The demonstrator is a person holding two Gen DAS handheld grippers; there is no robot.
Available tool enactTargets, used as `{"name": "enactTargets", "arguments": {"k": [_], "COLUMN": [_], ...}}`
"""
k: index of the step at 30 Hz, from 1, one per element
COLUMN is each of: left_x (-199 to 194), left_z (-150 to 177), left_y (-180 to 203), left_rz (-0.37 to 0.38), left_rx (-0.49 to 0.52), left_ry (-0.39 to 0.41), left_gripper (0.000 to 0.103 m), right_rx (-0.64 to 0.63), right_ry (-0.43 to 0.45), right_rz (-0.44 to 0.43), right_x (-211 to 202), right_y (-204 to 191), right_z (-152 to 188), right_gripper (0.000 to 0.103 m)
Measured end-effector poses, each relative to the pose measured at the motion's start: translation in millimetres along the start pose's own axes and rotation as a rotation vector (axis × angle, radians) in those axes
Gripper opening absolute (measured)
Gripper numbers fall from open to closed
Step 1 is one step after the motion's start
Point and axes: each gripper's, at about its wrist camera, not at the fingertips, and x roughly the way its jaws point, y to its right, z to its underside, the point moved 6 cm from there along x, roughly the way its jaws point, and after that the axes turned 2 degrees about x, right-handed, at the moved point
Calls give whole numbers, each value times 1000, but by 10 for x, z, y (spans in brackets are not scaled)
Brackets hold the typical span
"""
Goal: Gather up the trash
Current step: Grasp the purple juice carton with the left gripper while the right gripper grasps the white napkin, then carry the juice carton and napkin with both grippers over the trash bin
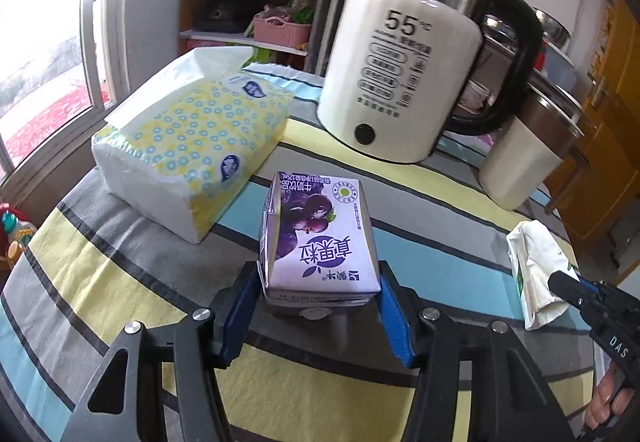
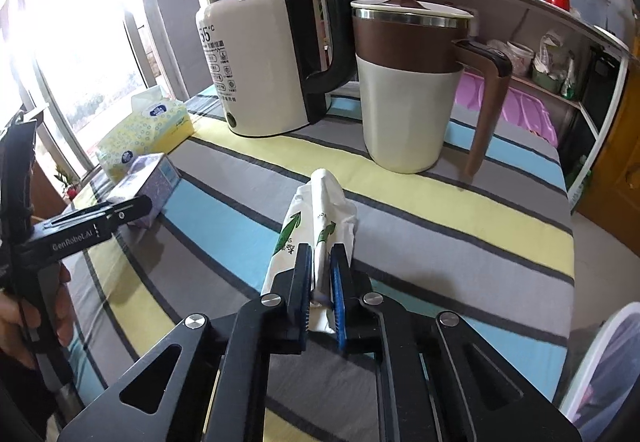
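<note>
A purple drink carton (image 1: 316, 238) lies on the striped tablecloth (image 1: 120, 262). My left gripper (image 1: 319, 270) has its blue pads (image 1: 240, 306) against the carton's two sides at its near end. It also shows in the right wrist view, where the left gripper (image 2: 132, 209) reaches the carton (image 2: 156, 177). A crumpled white wrapper (image 2: 316, 209) with green arrows lies mid-table. My right gripper (image 2: 322, 254) is shut on the wrapper's near end. From the left wrist view, the right gripper (image 1: 572, 282) holds the wrapper (image 1: 536, 266) at the table's right side.
A white and steel kettle (image 1: 404, 73) and a brown-and-cream lidded jug (image 2: 404, 89) stand at the back of the table. A yellow tissue pack (image 1: 188, 145) lies to the left of the carton. A white bin rim (image 2: 600, 362) shows at the lower right, off the table.
</note>
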Motion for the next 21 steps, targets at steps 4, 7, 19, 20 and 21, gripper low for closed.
{"name": "enactTargets", "arguments": {"k": [4, 7, 19, 20, 21], "left_x": [-98, -190, -565, -607, -635], "left_z": [52, 104, 463, 493, 514], "left_y": [150, 304, 945, 993, 1033], "left_rz": [46, 82, 223, 233, 241], "left_rx": [44, 80, 200, 210, 219], "left_ry": [12, 18, 10, 9, 8], "left_gripper": [56, 56, 56, 56, 56], "right_rx": [24, 46, 100, 106, 110], "right_ry": [8, 17, 60, 63, 66], "right_rz": [3, 5, 50, 54, 58], "right_x": [-103, -202, -748, -799, -834], "right_y": [5, 16, 72, 84, 91], "right_z": [76, 141, 510, 550, 577], "right_gripper": [9, 8, 8, 8, 8]}}
